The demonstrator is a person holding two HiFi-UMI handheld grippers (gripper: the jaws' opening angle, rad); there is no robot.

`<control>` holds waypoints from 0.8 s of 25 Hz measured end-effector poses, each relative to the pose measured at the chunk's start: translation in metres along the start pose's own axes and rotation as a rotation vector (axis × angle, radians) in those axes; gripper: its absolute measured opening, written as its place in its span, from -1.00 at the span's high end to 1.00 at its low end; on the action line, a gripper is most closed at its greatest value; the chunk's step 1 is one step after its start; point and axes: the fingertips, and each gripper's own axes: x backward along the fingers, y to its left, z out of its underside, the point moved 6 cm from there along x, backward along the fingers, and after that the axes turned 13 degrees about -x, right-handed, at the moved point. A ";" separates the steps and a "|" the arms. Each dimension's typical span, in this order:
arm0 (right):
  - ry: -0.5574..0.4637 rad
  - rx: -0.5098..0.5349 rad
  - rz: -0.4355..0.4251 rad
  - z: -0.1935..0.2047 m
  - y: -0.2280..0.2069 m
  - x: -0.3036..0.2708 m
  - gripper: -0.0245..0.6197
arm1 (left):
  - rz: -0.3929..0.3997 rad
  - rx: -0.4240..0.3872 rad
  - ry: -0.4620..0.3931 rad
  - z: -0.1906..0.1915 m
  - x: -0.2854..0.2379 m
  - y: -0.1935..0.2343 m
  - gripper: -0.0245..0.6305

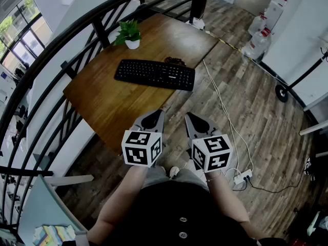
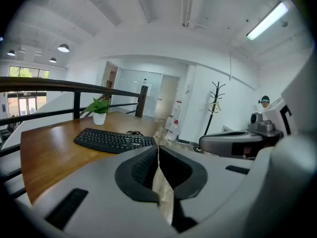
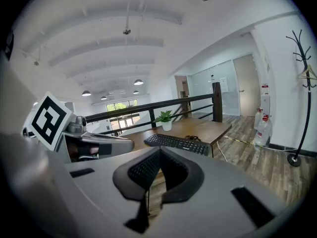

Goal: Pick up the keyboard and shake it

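A black keyboard [image 1: 155,74] lies flat on the brown wooden table [image 1: 107,101], near its right edge; it also shows in the left gripper view as the keyboard [image 2: 113,140] and in the right gripper view as the keyboard [image 3: 178,143]. Both grippers hang close to the person's body, short of the table's near corner and well apart from the keyboard. The left gripper [image 1: 161,110] has its jaws pressed together with nothing between them. The right gripper [image 1: 186,115] is likewise shut and empty.
A small potted plant [image 1: 130,34] stands at the table's far side, a dark tangle of cable [image 1: 175,61] behind the keyboard. A black railing [image 1: 61,60] runs along the table's left. White cables [image 1: 225,111] and a power strip [image 1: 242,178] lie on the wood floor; water jugs [image 1: 256,42] stand far right.
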 end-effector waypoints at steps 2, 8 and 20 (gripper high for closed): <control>-0.001 0.006 0.006 -0.003 0.002 0.001 0.84 | 0.002 -0.005 -0.001 -0.001 0.000 0.000 0.86; -0.006 0.012 0.009 -0.003 0.003 0.002 0.84 | -0.004 -0.012 0.000 -0.001 0.000 -0.002 0.86; -0.009 -0.031 0.001 0.008 -0.027 0.020 0.84 | -0.002 0.028 -0.018 0.008 -0.004 -0.024 0.85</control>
